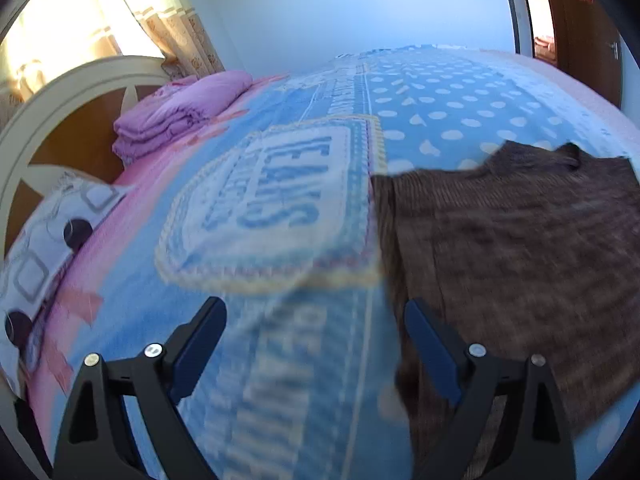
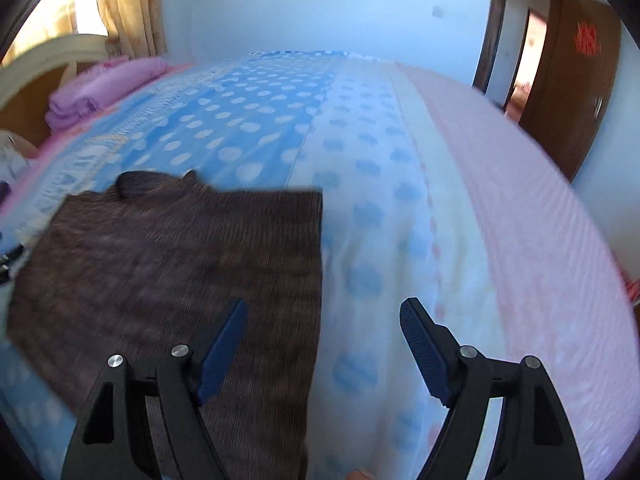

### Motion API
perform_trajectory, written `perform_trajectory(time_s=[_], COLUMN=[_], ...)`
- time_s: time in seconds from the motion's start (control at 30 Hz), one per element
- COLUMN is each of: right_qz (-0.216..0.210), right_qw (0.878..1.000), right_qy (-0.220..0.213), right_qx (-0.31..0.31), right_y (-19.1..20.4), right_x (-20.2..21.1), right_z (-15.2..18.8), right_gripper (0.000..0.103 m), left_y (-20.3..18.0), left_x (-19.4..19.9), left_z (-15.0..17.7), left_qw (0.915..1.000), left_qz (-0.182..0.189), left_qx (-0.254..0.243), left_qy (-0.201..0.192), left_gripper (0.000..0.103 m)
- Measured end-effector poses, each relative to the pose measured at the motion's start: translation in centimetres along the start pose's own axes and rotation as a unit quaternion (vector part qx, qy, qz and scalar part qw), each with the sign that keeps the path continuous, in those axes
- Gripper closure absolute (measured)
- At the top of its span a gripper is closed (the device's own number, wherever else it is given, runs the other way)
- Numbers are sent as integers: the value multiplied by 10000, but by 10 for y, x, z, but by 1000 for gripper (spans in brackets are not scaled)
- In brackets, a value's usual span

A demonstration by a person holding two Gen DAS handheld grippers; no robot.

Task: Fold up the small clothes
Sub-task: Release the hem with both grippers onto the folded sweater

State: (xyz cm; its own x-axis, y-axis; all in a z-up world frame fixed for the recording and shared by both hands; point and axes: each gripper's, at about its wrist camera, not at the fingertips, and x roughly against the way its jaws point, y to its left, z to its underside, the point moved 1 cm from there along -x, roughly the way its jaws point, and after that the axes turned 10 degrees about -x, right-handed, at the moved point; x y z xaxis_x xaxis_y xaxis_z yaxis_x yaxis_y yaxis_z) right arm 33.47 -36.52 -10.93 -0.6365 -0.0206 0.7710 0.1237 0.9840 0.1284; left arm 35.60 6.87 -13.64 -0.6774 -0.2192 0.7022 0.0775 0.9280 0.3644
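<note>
A brown knitted sweater (image 1: 512, 248) lies flat on the bed, its collar toward the far side. In the left wrist view it fills the right half, and my left gripper (image 1: 316, 312) hovers open over its left edge with nothing between the fingers. The same sweater (image 2: 168, 256) fills the left of the right wrist view. There my right gripper (image 2: 324, 312) stands open above the sweater's right edge, one finger over the knit, the other over the blanket. Both views are blurred by motion.
The bed carries a blue polka-dot blanket (image 1: 420, 112) with a pale lettered patch (image 1: 272, 208). A folded purple quilt (image 1: 180, 116) and a pillow (image 1: 48, 248) lie by the headboard (image 1: 60, 120). A pink band (image 2: 540, 240) runs along the bed's right side; a doorway (image 2: 528, 64) is beyond.
</note>
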Motion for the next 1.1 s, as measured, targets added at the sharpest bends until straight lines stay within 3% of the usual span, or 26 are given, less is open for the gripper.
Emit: perform_trajectory(time_s=[0.17,0.23,0.37,0.5,0.63,0.77,0.83,0.97,1.1], right_qz=[-429,-470,-12,109,-106,13,38,-392,-928], right_qw=[9984,9983,9989,9985,9991,9993,9999,9983,9920], right_qy=[121,149,337,304,3,263,68,-365,-156], right_qx=[-338,-306,-329,-433,-415,-283,-152,214,838], right_y=[-11,-10,-14,-21,-13,-3,7,55,117], right_x=[21,20,2,8,28,10,15,36,22], right_z=[44,54,64,63,57,60,59,46,34], right_gripper=[24,24,24,24,25,34,34,34,34], left_y=[-16,-26,-32,-27,-23,-25,-25,-24,-21], left_x=[15,11,4,3,-1,-2,-2,-2,10], left_z=[25,28,32,34,39,43,46,47,46], left_qw=[9995,9998,9999,9998,9996,9995,9992,9991,9993], left_qz=[302,182,-20,-8,91,-118,-226,-272,-335], left_qx=[66,13,-43,-9,81,15,-24,-13,77], left_qy=[-14,67,146,209,246,301,317,329,146], left_gripper=[9,9,3,0,0,0,0,0,0])
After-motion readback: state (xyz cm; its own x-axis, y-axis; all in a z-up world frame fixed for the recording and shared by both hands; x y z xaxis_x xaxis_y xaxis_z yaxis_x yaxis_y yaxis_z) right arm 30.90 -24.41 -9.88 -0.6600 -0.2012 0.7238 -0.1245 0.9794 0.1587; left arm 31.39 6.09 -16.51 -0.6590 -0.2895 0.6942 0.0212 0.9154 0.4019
